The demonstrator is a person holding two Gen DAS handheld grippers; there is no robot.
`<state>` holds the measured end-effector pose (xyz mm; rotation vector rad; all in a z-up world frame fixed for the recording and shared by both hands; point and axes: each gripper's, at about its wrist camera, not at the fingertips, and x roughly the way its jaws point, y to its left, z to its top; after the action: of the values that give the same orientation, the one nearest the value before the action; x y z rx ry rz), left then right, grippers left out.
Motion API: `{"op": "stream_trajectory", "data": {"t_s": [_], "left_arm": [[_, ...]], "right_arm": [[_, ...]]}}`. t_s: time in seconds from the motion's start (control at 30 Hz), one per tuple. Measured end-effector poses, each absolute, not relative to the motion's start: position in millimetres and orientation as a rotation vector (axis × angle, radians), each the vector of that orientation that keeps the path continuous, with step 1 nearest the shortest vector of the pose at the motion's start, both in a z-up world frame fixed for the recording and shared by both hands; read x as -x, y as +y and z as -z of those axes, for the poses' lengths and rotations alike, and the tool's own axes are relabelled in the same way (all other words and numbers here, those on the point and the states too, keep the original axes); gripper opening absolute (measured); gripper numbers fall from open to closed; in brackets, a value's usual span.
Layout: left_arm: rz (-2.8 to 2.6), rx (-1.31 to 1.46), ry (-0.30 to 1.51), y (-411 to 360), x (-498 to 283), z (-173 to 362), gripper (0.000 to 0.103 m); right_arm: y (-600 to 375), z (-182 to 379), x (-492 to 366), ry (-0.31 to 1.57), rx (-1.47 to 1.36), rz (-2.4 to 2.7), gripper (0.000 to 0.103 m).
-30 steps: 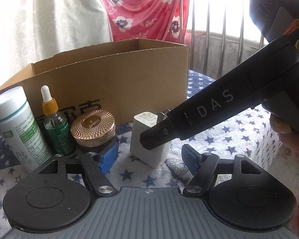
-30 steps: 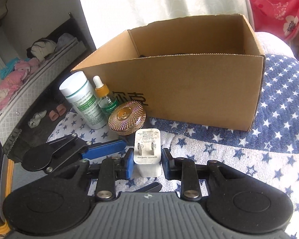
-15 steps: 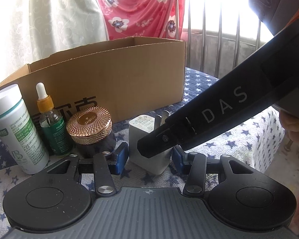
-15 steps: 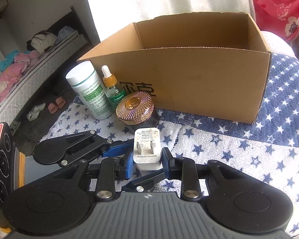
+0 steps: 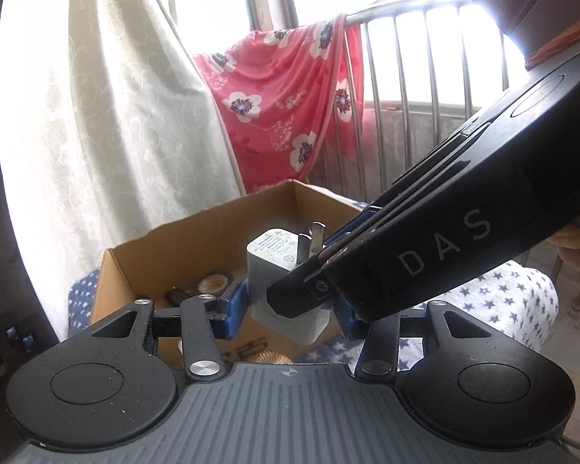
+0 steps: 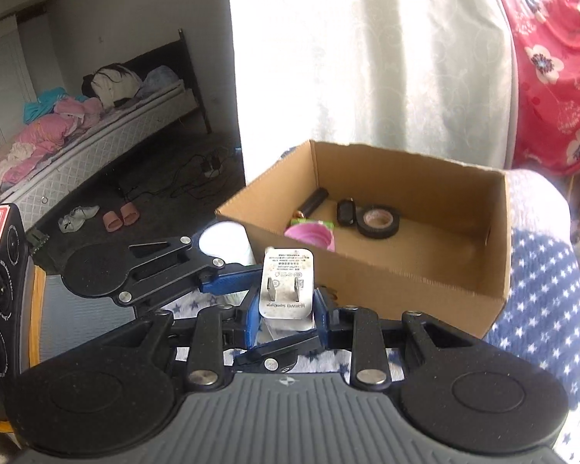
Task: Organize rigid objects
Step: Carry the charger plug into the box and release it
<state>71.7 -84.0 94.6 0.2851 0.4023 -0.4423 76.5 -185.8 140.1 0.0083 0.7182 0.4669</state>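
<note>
The white charger plug [image 6: 286, 290] is held off the star-patterned cloth [image 6: 541, 309], in the lower centre of both wrist views, just in front of the near wall of the cardboard box [image 6: 406, 270]. It is clamped by both tools at once. The right gripper [image 6: 284, 315] is closed narrowly on its two side faces, prongs facing the camera. The left gripper [image 5: 290, 301] is closed on the other pair of faces; its right pad is hidden behind the right tool's black finger, so full contact on that side cannot be confirmed.

Handling properties, as judged:
- The body is a small, rigid plastic block, light, with smooth and somewhat slippery faces.
- The flat side faces are the correct place to take hold; the two metal prongs are to be left free.
- A fall into the box is unlikely to damage it.

In the box, a roll of black tape [image 6: 379, 221], a pink cup [image 6: 311, 235] and small dark items are already lying.

Changes from the earlier frames:
- One second ago the plug stood on the cloth and the left jaws stood wide around it; they have since closed.
- Both tools have been raised, so the box interior is now seen from above.
- The jars beside the box have dropped almost out of view.
</note>
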Motion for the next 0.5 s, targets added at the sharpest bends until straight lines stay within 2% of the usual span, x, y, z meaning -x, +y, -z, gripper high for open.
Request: {"op": "stream_trajectory", "data": {"t_s": [0.2, 0.5], "left_arm": [[0.435, -0.275, 0.479, -74.9, -135.8, -119.9, 0.047], [0.438, -0.227, 0.827, -76.5, -247.9, -79.8, 0.047]], "right_arm": [[-185.3, -159.3, -152.0, 0.765, -0.026, -0.511, 0.031], [-202.4, -100.6, -269.7, 1.002, -0.167, -0.521, 0.03]]}}
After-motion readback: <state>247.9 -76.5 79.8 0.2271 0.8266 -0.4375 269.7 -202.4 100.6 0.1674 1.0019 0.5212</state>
